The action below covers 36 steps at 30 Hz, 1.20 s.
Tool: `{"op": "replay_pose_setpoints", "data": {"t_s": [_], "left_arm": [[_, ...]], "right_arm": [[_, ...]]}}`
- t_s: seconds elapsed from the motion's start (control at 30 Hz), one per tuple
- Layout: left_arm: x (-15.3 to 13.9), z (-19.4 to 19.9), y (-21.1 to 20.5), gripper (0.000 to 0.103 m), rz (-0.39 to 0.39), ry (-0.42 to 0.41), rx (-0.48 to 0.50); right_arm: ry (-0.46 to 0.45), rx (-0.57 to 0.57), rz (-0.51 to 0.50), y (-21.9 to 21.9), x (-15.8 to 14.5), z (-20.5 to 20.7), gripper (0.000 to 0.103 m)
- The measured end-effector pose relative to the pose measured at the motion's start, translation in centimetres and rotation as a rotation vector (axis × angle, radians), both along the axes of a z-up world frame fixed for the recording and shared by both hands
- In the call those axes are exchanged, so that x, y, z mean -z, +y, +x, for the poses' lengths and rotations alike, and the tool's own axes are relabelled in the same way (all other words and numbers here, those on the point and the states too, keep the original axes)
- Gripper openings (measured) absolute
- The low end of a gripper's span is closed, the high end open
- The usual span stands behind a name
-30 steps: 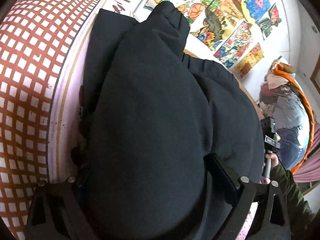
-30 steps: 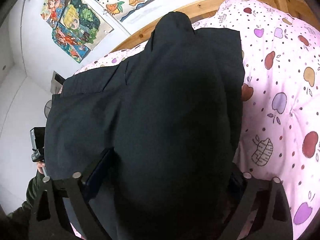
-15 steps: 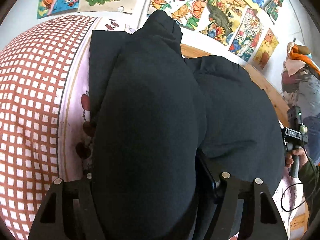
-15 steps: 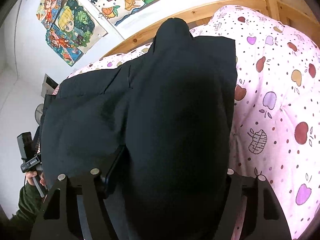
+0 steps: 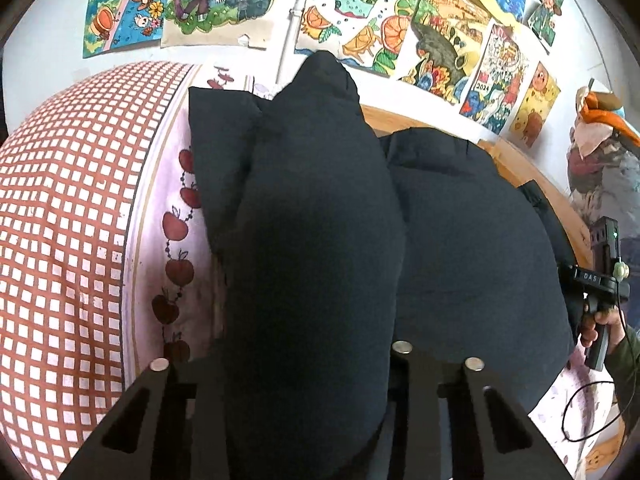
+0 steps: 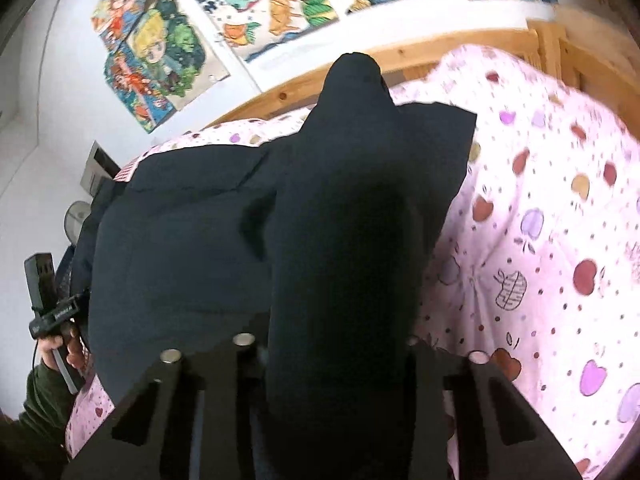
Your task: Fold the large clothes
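Note:
A large black garment (image 5: 320,240) lies spread on the bed, its far end toward the poster wall. My left gripper (image 5: 316,368) is shut on a thick bunch of it, and the cloth bulges up between the fingers and hides the tips. My right gripper (image 6: 332,344) is shut on another bunch of the same black garment (image 6: 340,240) in the right wrist view. Each gripper's handle, held in a hand, shows at the edge of the other's view: the right one (image 5: 600,280) and the left one (image 6: 48,312).
A red-and-white checked pillow (image 5: 60,240) lies left of the garment. The pink apple-print quilt (image 6: 540,260) covers the bed to the right. A wooden bed rail (image 6: 440,56) runs under the wall of posters (image 5: 400,20). A pile of clothes (image 5: 600,152) stands at the far right.
Both grippers have risen and tilted, lifting the gathered cloth; more of the poster wall shows. The two bunches have drawn closer together and the garment bulges higher.

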<state>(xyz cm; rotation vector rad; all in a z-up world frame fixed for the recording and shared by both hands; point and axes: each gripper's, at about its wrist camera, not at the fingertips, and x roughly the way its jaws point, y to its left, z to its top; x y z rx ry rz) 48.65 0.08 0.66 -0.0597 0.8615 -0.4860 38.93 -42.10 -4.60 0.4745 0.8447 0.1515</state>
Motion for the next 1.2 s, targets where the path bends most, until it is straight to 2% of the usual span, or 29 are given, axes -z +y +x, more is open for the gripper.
{"op": "replay_pose_setpoints", "data": {"t_s": [0.27, 0.33, 0.7, 0.97, 1.2], "left_arm": [[-1.9, -1.1, 0.5, 0.024, -0.035, -0.013, -0.009], [-2.5, -1.7, 0.9, 0.023, -0.040, -0.025, -0.002], [-6.1, -5.1, 0.6, 0.021, -0.021, -0.057, 0.042], [-6.3, -6.9, 1.4, 0.021, -0.015, -0.043, 0.033], [-5.8, -8.1, 1.5, 0.021, 0.001, -0.026, 0.034]], "right_arm": [[-0.088, 0.002, -0.069, 0.9, -4.4, -0.8, 0.018], [-0.078, -0.011, -0.092, 1.1, -5.3, -1.1, 0.018], [-0.142, -0.046, -0.156, 2.7, -10.0, -4.3, 0.017], [-0.153, -0.074, -0.174, 3.7, -11.5, -6.6, 0.017], [-0.144, -0.084, -0.163, 3.8, -11.3, -7.7, 0.017]]}}
